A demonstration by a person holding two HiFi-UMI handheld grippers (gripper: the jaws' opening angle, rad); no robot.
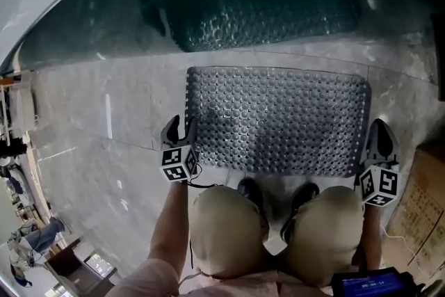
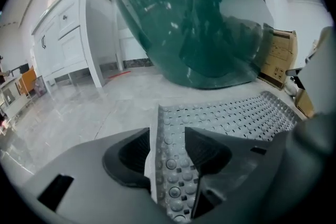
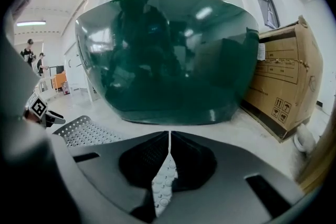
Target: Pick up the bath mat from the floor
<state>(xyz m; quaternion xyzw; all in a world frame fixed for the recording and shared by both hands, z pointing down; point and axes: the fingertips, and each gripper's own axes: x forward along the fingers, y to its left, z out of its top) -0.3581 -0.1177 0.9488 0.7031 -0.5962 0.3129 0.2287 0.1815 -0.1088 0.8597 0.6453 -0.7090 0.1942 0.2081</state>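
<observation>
- The grey, rectangular rubber bath mat [image 1: 278, 118], studded with round nubs and small holes, lies in the middle of the head view. It is spread on the pale marble-tile floor [image 1: 104, 122], just below the dark green glossy bathtub [image 1: 264, 3] that fills the top of the frame.
- The left gripper [image 1: 182, 127] sits at the mat's lower-left corner. Its jaws are spread, and the mat's edge runs up between them with a gap on either side, so nothing is pinched there.
- The right gripper [image 1: 379, 129] sits at the mat's lower-right corner. Its jaws are pressed together on a thin strip of the mat's edge.
- Progress, as I judge it: both grippers are at their corners and one corner is secured. The mat still looks to be resting on the floor, so the pick-up is at an early stage.
- Left to do, as I judge it: clamp the left corner, then raise both corners together until the whole mat clears the tiles.
- Counts:
  - one bath mat
  - two grippers, each with a marker cube
  - one bathtub
  - two knees [image 1: 229, 226] and two dark shoes [image 1: 250, 190] at the bottom centre of the head view
  - one brown cardboard box [image 3: 283, 76] at the right of the right gripper view
  - one white cabinet [image 2: 68, 39] at the upper left of the left gripper view
</observation>
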